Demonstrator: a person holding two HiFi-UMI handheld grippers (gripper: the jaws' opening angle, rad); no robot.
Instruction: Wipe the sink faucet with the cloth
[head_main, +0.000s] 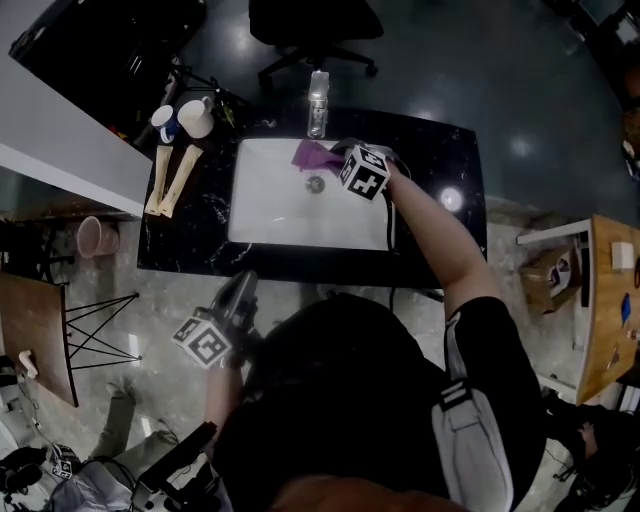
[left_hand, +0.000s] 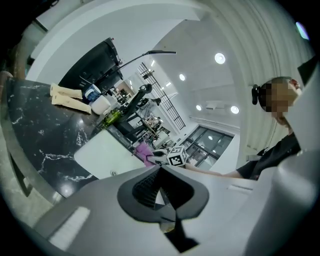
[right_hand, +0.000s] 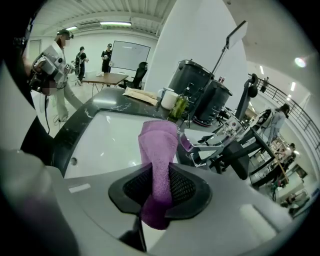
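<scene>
Purple cloth (head_main: 312, 155) at one white sink (head_main: 275, 215)
One cloth is clamped in the right gripper (head_main: 338, 160) over the sink's back rim. The left gripper (head_main: 243, 290) is closed on nothing, in front of the counter. One bottle (head_main: 318, 100) and two cups (head_main: 196, 118) stand behind.

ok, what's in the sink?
Just the drain in the white sink. The purple cloth, held in the right gripper, covers part of the back rim; what's under it is hidden.

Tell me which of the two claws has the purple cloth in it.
The right claw, reaching over the sink: the purple cloth is pinched between its jaws. The left claw is shut with nothing in it.
</scene>
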